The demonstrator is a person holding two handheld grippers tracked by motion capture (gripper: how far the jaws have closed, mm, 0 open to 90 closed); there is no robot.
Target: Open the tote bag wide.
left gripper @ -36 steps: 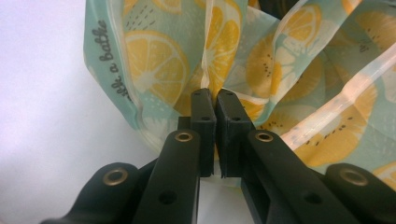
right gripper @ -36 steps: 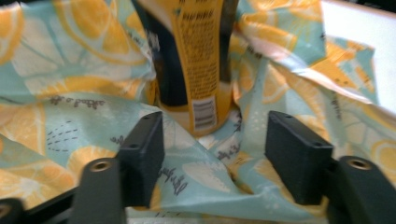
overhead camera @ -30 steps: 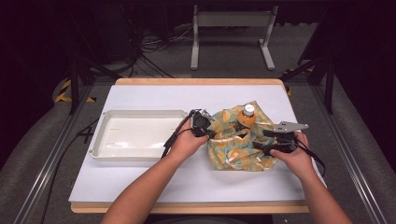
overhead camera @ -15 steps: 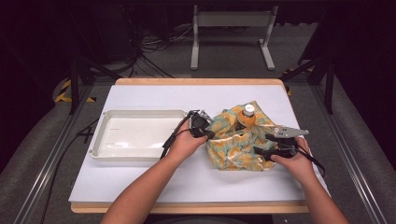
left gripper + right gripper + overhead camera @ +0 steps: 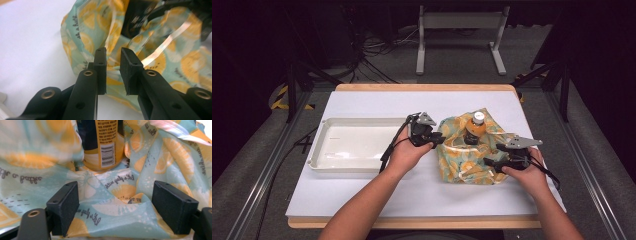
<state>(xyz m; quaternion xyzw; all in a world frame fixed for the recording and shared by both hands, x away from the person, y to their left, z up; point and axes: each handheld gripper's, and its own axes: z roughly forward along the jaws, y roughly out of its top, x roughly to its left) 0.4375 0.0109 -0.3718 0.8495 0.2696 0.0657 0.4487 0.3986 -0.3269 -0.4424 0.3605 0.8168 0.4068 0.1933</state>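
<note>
A shiny teal bag [image 5: 462, 162] printed with orange slices lies crumpled on the white table. A bottle [image 5: 475, 127] with an orange label and a white cap stands upright in it. My left gripper [image 5: 439, 140] is at the bag's left edge. Its jaws have just been opening: in the left gripper view [image 5: 113, 53] a narrow gap shows between the pads, with the bag [image 5: 85, 37] right beyond and nothing pinched. My right gripper [image 5: 489, 162] is at the bag's right side and has opened a little wider. It [image 5: 117, 200] straddles a fold of bag [image 5: 32, 170] without pressing it, facing the bottle [image 5: 105, 145].
An empty white tray [image 5: 319, 155] sits on the table to the left of my left hand. Dark floor, cables and a metal stand lie beyond the table's far edge.
The left gripper has lifted slightly at the bag's left edge. The right hand has stayed almost where it was.
</note>
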